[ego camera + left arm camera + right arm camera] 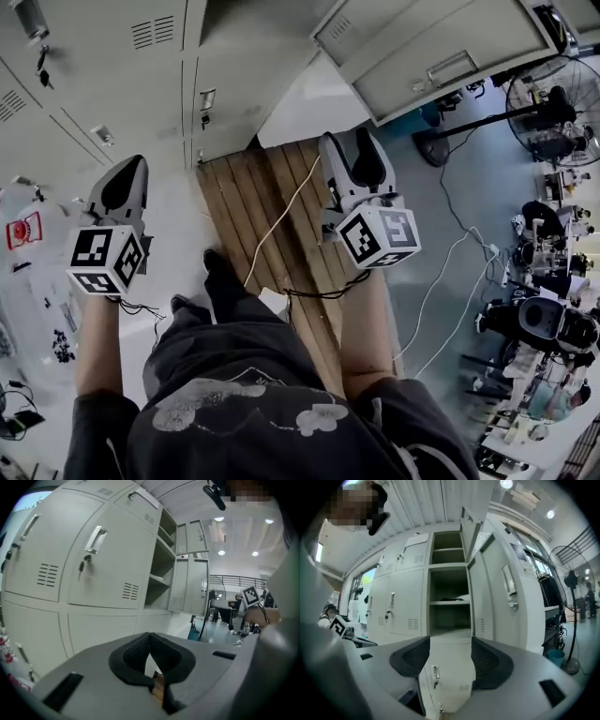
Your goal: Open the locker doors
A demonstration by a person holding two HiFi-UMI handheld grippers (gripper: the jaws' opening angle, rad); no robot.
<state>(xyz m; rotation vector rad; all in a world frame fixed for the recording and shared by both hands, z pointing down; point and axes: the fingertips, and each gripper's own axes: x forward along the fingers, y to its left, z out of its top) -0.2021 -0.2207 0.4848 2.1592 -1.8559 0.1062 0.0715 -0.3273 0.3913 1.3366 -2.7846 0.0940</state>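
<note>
A bank of grey lockers (112, 84) stands ahead. In the right gripper view one column stands open (449, 588), showing bare shelves, with its doors (501, 588) swung out to the right. Below it a closed lower door (440, 677) with a small handle shows between the jaws of my right gripper (450, 656), which is open and holds nothing. In the left gripper view, closed doors with handles and keys (96, 541) fill the left side. My left gripper (150, 641) is shut and empty, apart from the doors. From the head view, both grippers (124, 183) (349, 155) hang short of the lockers.
A wooden pallet (244, 202) lies on the floor before the lockers, with cables (281, 220) across it. The swung-out door (441, 47) juts out at upper right. A standing fan (553, 108) and cluttered equipment (544, 319) fill the right side. My shoe (220, 281) rests by the pallet.
</note>
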